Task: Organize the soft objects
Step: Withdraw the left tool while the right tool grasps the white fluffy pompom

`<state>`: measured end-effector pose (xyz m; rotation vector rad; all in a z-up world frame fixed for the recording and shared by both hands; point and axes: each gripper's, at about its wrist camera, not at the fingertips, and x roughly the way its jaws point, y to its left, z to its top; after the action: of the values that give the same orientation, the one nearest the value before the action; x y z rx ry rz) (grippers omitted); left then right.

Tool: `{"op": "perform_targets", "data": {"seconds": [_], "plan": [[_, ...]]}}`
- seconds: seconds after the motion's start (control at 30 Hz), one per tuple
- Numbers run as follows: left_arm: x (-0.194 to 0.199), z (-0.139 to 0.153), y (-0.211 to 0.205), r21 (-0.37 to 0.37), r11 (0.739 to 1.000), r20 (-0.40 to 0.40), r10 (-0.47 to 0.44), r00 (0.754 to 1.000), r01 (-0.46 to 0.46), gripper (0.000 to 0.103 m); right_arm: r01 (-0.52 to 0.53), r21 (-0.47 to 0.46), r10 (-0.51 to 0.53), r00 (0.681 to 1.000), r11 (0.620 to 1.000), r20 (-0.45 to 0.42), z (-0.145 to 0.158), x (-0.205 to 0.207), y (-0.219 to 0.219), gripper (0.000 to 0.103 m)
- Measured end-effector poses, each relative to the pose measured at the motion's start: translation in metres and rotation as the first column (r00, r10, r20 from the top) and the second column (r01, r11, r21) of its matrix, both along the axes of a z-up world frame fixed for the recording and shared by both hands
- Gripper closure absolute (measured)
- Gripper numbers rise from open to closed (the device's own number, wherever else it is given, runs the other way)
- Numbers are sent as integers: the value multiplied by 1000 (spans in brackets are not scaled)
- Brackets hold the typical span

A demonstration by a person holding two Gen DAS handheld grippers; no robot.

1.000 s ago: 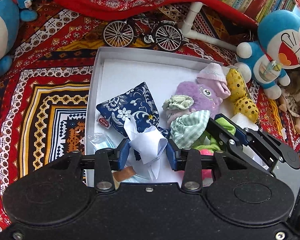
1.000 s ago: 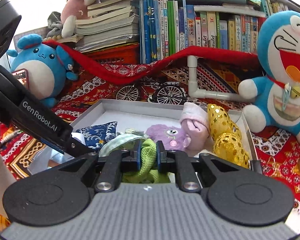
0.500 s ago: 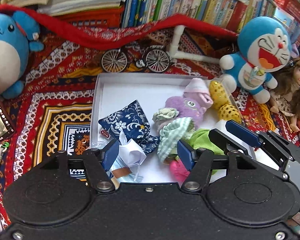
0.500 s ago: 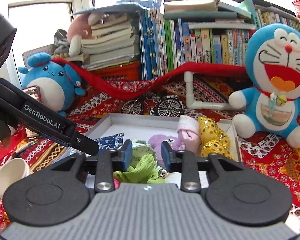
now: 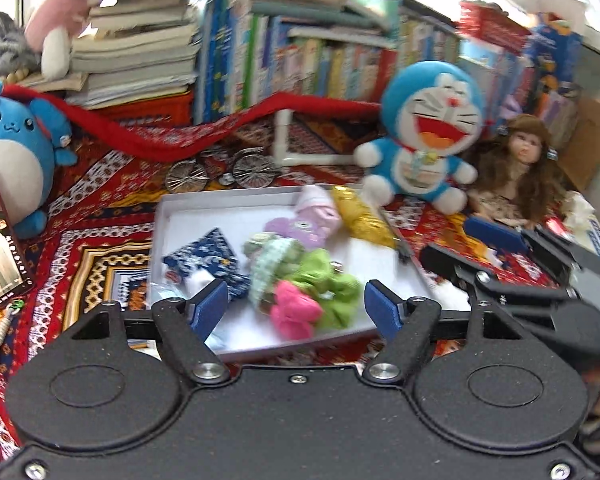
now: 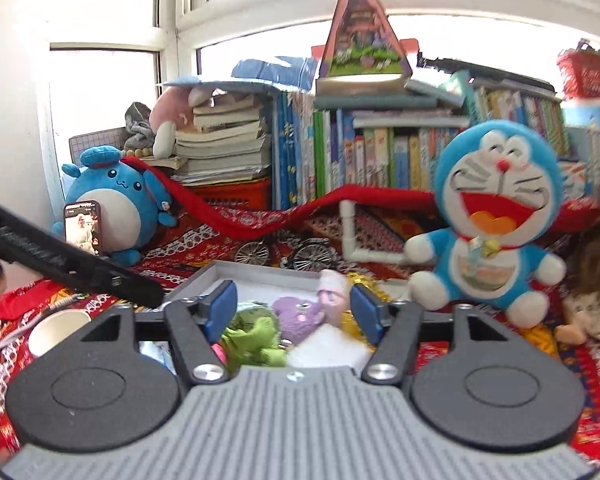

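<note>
Sitting on the patterned cloth [image 5: 80,248] that covers the table, the white box [image 5: 160,248] holds the soft things gathered so far: a navy floral pouch [image 5: 204,254] at its left, a green cloth bundle [image 5: 324,280] and a pink one [image 5: 294,312] at its near edge, a purple plush [image 5: 296,226] and a gold pouch [image 5: 360,216] toward its far right. Whatever comes next, I judge, lies outside the box: the blue cat plush [image 5: 424,140] sits just beyond the far right corner, upright and facing the near side, and the doll [image 5: 520,176] leans to its right. Both sit right of centre in each view, so the right gripper [image 6: 294,312] looks the nearer one to reach them; its jaws are opening with nothing between them. The left gripper [image 5: 296,310] hangs over the box's near edge, jaws likewise opening and empty, the pink and green bundles lying below the gap, untouched.
</note>
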<state>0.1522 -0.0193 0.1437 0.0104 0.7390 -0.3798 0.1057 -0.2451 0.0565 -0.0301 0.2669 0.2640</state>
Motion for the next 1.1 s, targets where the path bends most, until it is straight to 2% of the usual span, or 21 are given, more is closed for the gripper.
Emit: {"op": "perform_targets", "data": {"seconds": [0.17,0.33,0.4,0.57,0.67,0.8,0.97,1.1], "plan": [[-46,-11,-11,-22,999,79,-32,996,34,29,53,-18,-53,998,998,26,-2,-20,-26,18],[-88,-32,-14,-14,1000,213,27,977,-25,33,115,18,-115,993,993,-15,-17,-24,-54,18],[-101,-42,-14,-18,999,231,47,972,-44,35,130,30,-129,991,991,-36,-25,-25,-62,18],[-121,-65,-12,-54,996,225,77,971,-67,48,156,44,-152,985,987,-76,-43,-24,-74,18],[-128,-81,-16,-29,996,227,90,970,-86,58,166,55,-160,982,985,-97,-51,-22,-77,18],[-124,-103,-23,-13,996,186,89,979,-88,70,173,72,-163,979,982,-125,-62,-21,-79,17],[-113,-124,-28,-64,995,134,89,987,-81,72,175,86,-160,975,981,-155,-72,-18,-79,17],[-103,-134,-35,-58,994,116,103,988,-97,73,177,100,-158,972,979,-172,-77,-16,-81,17]]}}
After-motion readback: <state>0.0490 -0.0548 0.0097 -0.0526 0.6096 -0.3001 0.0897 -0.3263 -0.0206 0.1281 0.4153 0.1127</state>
